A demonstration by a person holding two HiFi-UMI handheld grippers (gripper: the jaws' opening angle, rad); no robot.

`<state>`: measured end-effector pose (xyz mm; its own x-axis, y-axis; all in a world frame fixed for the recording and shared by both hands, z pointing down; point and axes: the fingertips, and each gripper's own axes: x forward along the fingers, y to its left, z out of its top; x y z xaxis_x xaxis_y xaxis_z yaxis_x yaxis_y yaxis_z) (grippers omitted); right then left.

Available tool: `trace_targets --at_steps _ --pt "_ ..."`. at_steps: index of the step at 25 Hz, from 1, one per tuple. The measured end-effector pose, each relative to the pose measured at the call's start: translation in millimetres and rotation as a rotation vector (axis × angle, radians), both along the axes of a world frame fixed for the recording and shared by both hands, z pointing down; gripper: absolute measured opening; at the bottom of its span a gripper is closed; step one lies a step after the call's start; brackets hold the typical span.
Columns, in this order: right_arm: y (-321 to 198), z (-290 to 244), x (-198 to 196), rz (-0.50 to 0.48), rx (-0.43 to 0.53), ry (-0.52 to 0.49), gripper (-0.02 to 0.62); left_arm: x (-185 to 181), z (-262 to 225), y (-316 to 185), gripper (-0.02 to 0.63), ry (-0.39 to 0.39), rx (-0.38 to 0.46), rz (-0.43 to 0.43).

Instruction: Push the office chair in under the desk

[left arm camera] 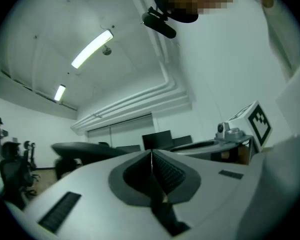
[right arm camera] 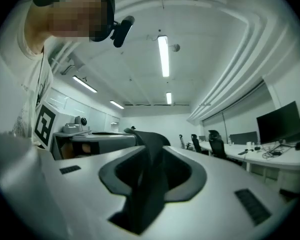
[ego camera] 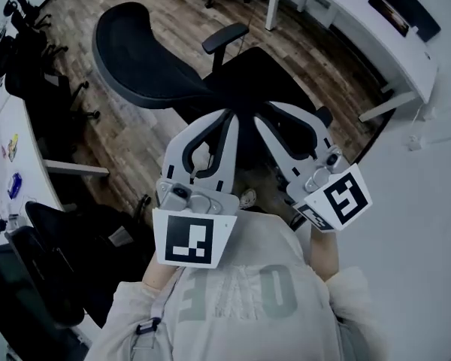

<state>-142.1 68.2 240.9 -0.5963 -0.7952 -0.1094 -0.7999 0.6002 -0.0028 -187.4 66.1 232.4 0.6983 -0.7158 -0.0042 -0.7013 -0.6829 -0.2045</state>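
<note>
Office chair [ego camera: 210, 81] stands out on wood floor [ego camera: 128, 134], well apart from white desk [ego camera: 376, 32] at upper right, not yet tucked under. Backrest lies toward upper left, seat just ahead of both grippers.

Left gripper [ego camera: 227, 116]: jaws pressed together, empty. Right gripper [ego camera: 267, 111]: jaws parted a crack, nothing between.

Both held near person's chest, tips side by side, aimed at seat (pushing wants blunt contact, not grip, hence near-closed jaws, I judge). Whether tips touch seat: cannot tell.
</note>
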Motion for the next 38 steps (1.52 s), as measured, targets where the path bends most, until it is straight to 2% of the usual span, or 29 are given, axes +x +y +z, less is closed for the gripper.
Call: trace_targets --at_steps 2,4,5,6,7,11,15,17,19,22,23,25,31,33,38 --pt "-11.0 6.8 -28.7 -0.063 -0.016 0.031 0.226 -51.8 6.9 -11.0 0.018 0.006 -0.004 -0.145" --pt "-18.6 13.5 -41.3 -0.069 -0.021 0.044 0.233 -90.3 21.7 -18.6 0.022 0.033 -0.020 -0.258" --pt "-19.5 16.8 -41.9 -0.067 -0.027 0.042 0.233 -103.1 30.3 -20.8 0.052 0.055 -0.029 -0.298" --pt "-18.5 20.3 -40.6 -0.070 -0.038 0.038 0.233 -113.1 38.2 -22.7 0.115 0.075 -0.039 -0.332" --pt "-16.8 24.1 -39.3 -0.078 -0.050 0.036 0.233 -121.4 44.0 -25.0 0.140 0.088 -0.050 -0.361" --pt "-25.2 36.4 -60.1 -0.117 -0.070 0.089 0.233 -156.9 48.1 -47.4 0.144 0.049 -0.092 -0.463" --pt "-39.4 42.0 -79.1 -0.121 -0.096 0.119 0.232 -176.2 59.3 -74.6 0.144 0.059 -0.120 -0.488" --pt "-42.0 45.0 -81.1 -0.132 -0.126 0.113 0.233 -175.1 64.0 -84.2 0.144 0.060 -0.137 -0.481" --pt "-44.4 47.9 -82.5 -0.141 -0.150 0.118 0.232 -171.6 68.3 -93.6 0.183 0.057 -0.160 -0.466" --pt "-48.7 49.6 -81.8 -0.124 -0.167 0.128 0.228 -168.7 70.0 -106.4 0.184 0.051 -0.165 -0.460" --pt "-50.6 49.7 -80.0 -0.110 -0.169 0.131 0.208 -167.9 70.2 -109.8 0.184 0.046 -0.162 -0.460" --pt "-54.0 49.0 -76.4 -0.079 -0.150 0.147 0.126 -166.4 71.6 -115.6 0.184 0.030 -0.160 -0.461" --pt "-55.5 46.9 -79.3 -0.064 -0.081 0.188 0.126 -165.9 80.0 -130.3 0.182 -0.019 -0.167 -0.479" --pt "-55.8 46.0 -80.7 -0.074 -0.063 0.196 0.126 -166.8 81.4 -133.9 0.152 -0.033 -0.158 -0.489" --pt "-56.8 46.6 -82.9 -0.079 -0.036 0.210 0.130 -167.6 81.9 -137.1 0.135 -0.023 -0.158 -0.490"
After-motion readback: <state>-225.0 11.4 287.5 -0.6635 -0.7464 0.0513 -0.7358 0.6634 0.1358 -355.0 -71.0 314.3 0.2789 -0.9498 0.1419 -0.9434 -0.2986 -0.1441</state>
